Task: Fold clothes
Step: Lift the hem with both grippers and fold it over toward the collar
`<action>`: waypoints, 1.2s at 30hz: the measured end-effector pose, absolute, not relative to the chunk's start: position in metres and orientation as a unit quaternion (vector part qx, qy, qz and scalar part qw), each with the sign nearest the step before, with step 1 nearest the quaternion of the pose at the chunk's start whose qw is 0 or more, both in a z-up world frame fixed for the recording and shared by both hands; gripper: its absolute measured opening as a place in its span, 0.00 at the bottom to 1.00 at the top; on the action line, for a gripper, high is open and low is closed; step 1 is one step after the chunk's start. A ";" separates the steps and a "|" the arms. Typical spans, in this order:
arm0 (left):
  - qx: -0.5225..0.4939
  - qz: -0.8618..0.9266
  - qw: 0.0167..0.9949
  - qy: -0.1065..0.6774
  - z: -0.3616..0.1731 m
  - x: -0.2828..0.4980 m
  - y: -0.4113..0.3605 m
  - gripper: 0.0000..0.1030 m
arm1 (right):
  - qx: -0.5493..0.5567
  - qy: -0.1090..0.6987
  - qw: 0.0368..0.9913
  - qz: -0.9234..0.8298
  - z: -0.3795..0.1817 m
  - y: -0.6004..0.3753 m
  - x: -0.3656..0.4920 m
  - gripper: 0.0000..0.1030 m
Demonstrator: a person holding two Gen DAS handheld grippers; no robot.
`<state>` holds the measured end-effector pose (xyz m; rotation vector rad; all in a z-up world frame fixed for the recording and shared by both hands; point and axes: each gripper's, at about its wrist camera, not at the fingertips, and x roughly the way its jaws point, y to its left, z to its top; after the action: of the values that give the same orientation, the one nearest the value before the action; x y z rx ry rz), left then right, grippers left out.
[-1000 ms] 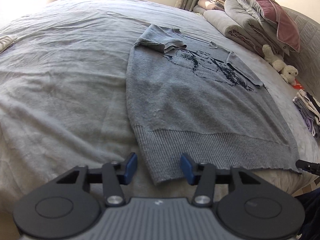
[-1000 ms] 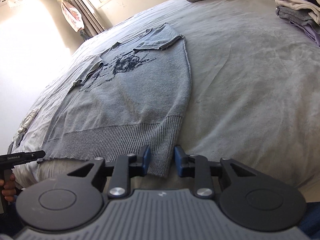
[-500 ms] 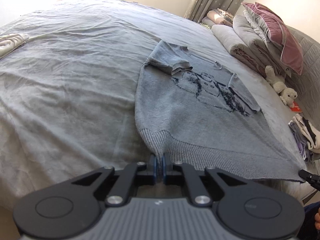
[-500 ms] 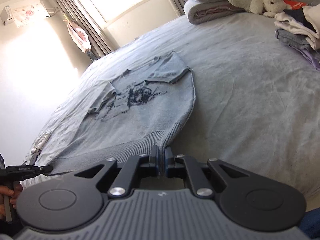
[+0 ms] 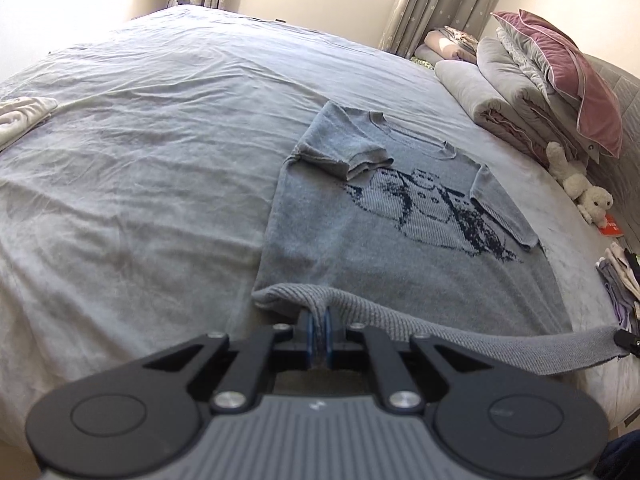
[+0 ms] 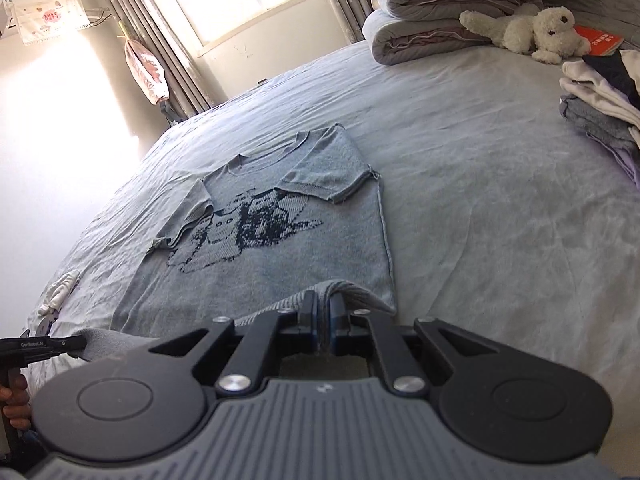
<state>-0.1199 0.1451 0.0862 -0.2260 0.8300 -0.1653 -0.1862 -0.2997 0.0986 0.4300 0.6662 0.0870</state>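
Observation:
A grey knit sweater [image 5: 360, 240] with a dark cat pattern lies face up on the bed, both short sleeves folded in over its chest; it also shows in the right wrist view [image 6: 280, 248]. My left gripper [image 5: 319, 334] is shut on the left corner of its ribbed hem [image 5: 460, 332]. My right gripper [image 6: 324, 330] is shut on the right corner of that hem. Both corners are lifted off the sheet and the hem hangs stretched between them. The right gripper's tip shows at the left wrist view's right edge [image 5: 628, 342].
The grey bed sheet [image 5: 140, 160] spreads wide to the left. Rolled duvets and a pink pillow [image 5: 560, 80] are stacked at the headboard with a white plush dog [image 6: 532, 32]. A pile of folded clothes [image 6: 600, 108] lies at the right. A white cloth [image 5: 20, 116] lies far left.
Both grippers closed on the hem corners, then lifted them off the bed and moved forward over the sweater, raising the hem into a stretched band.

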 end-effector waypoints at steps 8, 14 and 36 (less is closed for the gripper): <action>-0.111 -0.068 0.911 0.391 0.097 -0.059 0.138 0.06 | 0.188 0.315 0.929 0.042 0.111 -0.307 -0.121 0.07; -0.102 -0.063 0.915 0.386 0.102 -0.007 0.129 0.06 | 0.165 0.310 0.935 0.044 0.119 -0.309 -0.057 0.07; -0.092 -0.007 0.915 0.392 0.068 0.273 0.071 0.06 | 0.143 0.337 0.930 -0.017 0.060 -0.352 0.205 0.06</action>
<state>0.2731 0.0712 0.0684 -0.1899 0.8072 -0.0140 0.2045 -0.3521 0.0602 0.2938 0.6897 -0.0346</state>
